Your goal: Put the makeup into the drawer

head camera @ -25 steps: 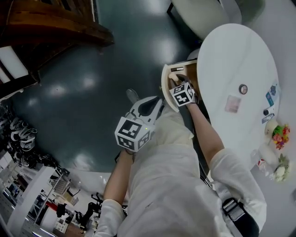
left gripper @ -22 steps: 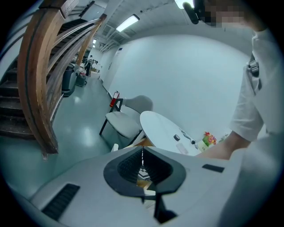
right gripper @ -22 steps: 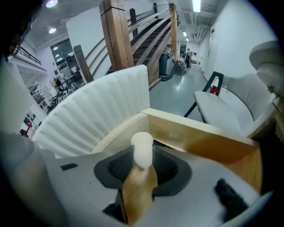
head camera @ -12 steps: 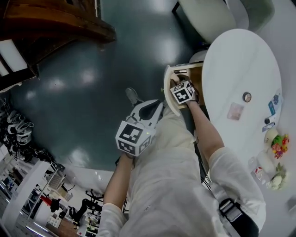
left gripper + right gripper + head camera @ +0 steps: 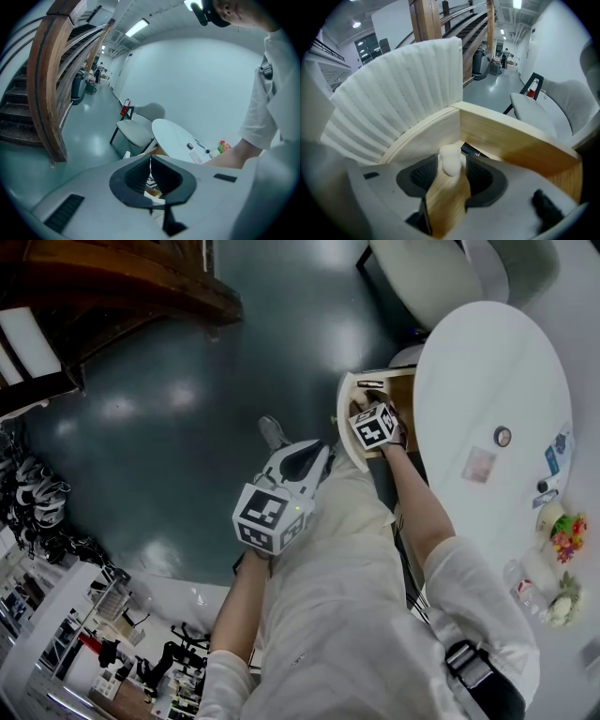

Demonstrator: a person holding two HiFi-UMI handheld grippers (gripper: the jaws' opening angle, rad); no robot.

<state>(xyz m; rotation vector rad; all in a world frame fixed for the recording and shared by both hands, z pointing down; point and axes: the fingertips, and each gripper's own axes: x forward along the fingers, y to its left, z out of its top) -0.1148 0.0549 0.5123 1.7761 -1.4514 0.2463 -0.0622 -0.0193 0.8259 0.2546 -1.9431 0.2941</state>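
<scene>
Right claw reaching down into drawer, jaws just having been opening, now standing apart. White makeup sponge sitting between them on drawer's wooden floor, by corner behind ribbed drawer front, pads looking just off it. Dark item lying just beyond sponge, deeper inside drawer. Left claw hanging well apart from drawer, jaws pressing together, gripping nothing. Drawer standing pulled out from under white worktop.

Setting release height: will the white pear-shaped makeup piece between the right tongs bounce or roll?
Probably soft and light: the makeup sponge looks matte and foamy, unsquashed as the right tongs have just been opening around it. Its rounded pear shape may roll, though the drawer walls should contain it.
</scene>
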